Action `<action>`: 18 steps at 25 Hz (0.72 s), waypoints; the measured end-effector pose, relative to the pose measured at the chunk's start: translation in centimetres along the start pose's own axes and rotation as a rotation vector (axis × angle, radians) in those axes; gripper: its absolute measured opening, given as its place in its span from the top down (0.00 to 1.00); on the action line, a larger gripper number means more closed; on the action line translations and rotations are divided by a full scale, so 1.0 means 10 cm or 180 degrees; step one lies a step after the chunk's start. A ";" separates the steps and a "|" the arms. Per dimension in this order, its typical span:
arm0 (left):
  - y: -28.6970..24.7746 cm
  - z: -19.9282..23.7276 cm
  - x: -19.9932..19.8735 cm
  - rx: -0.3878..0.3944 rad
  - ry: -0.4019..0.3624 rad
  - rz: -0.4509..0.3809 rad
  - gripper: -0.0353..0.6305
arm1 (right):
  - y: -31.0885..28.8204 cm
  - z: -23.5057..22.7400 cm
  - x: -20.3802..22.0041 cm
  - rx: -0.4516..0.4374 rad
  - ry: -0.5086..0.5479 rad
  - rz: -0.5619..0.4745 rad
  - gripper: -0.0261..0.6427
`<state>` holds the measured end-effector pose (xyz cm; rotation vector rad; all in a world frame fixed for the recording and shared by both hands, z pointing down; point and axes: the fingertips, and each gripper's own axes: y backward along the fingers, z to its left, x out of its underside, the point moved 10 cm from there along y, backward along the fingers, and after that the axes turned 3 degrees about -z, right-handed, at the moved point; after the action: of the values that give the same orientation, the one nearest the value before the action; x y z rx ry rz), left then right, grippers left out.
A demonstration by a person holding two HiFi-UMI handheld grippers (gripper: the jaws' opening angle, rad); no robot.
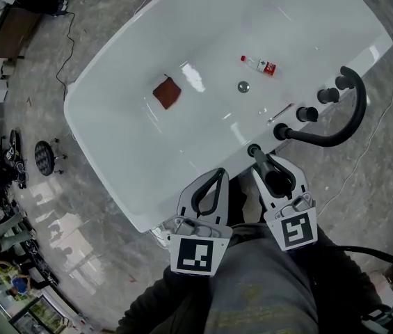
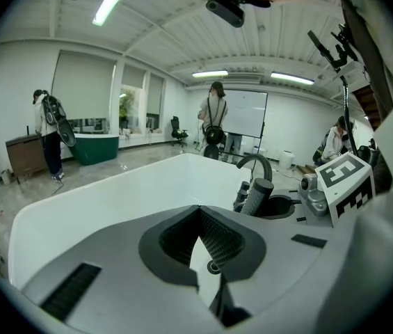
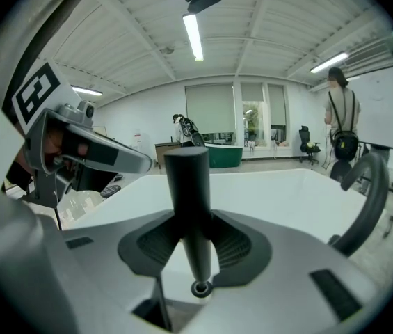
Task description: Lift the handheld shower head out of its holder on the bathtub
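The right gripper [image 3: 190,225] pinches the shower head [image 3: 186,179] on its tapering stem, just above the tub [image 1: 113,158] rim near the spout [image 1: 342,127] — smooth and narrowing, it could slip or swivel if tilted. The left gripper [image 2: 199,209] is pressed together, empty — no backup

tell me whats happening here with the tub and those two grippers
A person is at a white bathtub with a gripper in each hand. The right gripper is closed on the black handheld shower head, holding it by the tub's rim near the curved black faucet. The left gripper is shut and empty beside it. A brown cloth and a small bottle lie in the tub.
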<state>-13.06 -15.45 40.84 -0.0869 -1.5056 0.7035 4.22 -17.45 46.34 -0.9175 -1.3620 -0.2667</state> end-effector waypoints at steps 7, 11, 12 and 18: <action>0.17 -0.02 -0.31 0.0011 -0.0040 -0.0064 0.94 | 0.16 0.03 -0.32 0.0046 -0.0005 -0.0062 0.75; 0.27 -0.01 -0.39 -0.0026 -0.0048 -0.0125 0.94 | 0.21 0.05 -0.40 0.0029 0.0026 -0.0054 0.75; 0.28 -0.01 -0.39 -0.0035 -0.0048 -0.0140 0.94 | 0.20 0.05 -0.41 0.0031 0.0042 -0.0047 0.75; 0.33 0.01 -0.39 -0.0045 -0.0012 -0.0174 0.94 | 0.16 0.02 -0.46 0.0061 0.0108 -0.0023 0.75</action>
<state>-13.98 -14.68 35.85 -0.0549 -1.5110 0.6496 4.07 -17.82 41.51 -0.8886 -1.3348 -0.2731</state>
